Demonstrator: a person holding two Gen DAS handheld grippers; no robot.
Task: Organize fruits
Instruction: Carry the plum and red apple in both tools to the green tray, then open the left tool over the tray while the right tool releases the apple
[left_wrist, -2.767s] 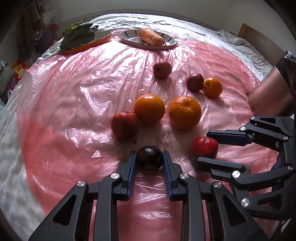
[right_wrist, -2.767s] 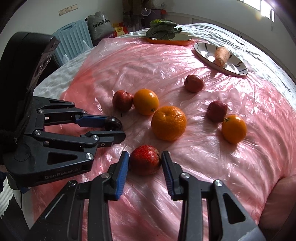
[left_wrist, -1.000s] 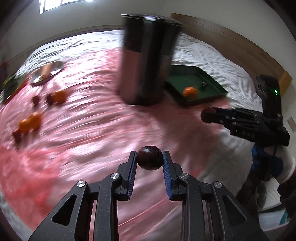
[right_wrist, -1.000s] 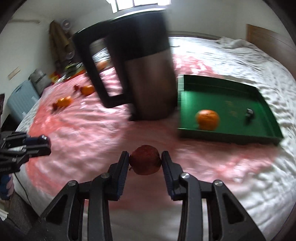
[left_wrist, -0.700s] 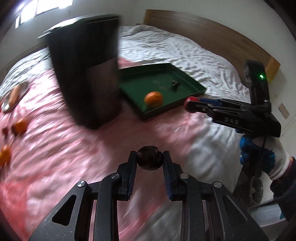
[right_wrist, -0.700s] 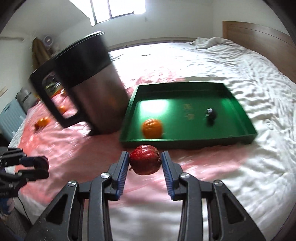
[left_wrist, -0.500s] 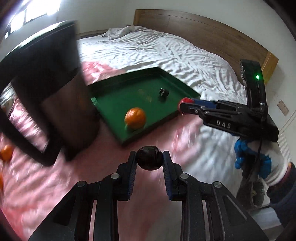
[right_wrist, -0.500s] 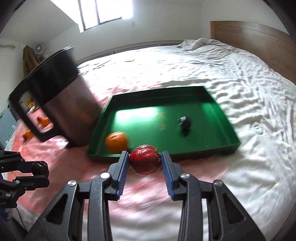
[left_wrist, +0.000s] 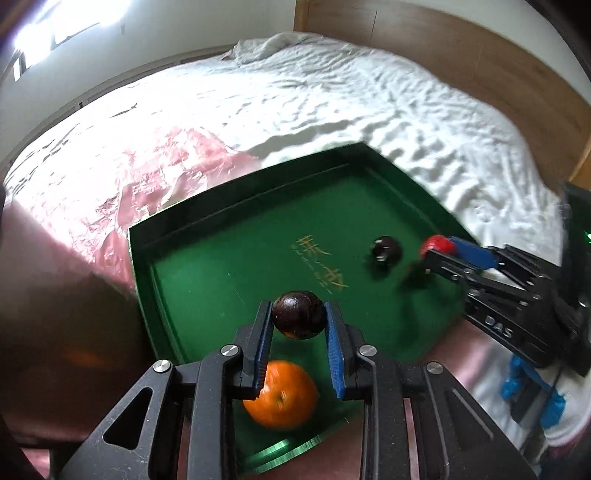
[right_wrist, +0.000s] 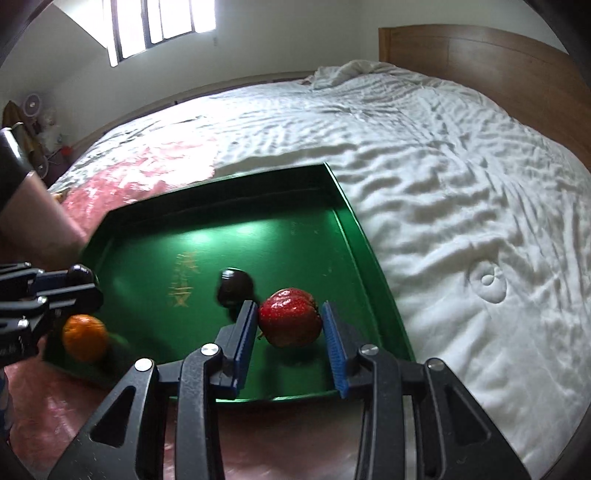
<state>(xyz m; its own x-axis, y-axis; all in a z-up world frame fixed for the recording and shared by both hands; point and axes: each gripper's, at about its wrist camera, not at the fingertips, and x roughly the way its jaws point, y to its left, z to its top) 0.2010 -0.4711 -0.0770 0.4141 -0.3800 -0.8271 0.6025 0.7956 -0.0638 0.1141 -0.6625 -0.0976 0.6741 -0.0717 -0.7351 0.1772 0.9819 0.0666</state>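
Note:
My left gripper (left_wrist: 298, 321) is shut on a small dark round fruit (left_wrist: 297, 318) and holds it over the near part of the green tray (left_wrist: 229, 258). An orange (left_wrist: 282, 397) lies in the tray just beneath those fingers, and a second dark fruit (left_wrist: 386, 248) rests further in. My right gripper (right_wrist: 290, 319) is shut on a red apple (right_wrist: 290, 317) above the tray's (right_wrist: 295, 206) near right corner. From the right wrist view, the left gripper (right_wrist: 79, 280) enters at the left edge with its dark fruit, above the orange (right_wrist: 85, 336); the resting dark fruit (right_wrist: 234, 286) sits mid-tray.
The tray lies on a bed with a rumpled white sheet (right_wrist: 461, 184) and a pink plastic cover (left_wrist: 129, 177). A blurred steel jug (left_wrist: 55, 325) stands close to the tray's left side. A wooden headboard (right_wrist: 480, 48) runs behind.
Both grippers swept from the pink cover past the steel jug to over the green tray, each still holding its fruit. The tray now fills both views.

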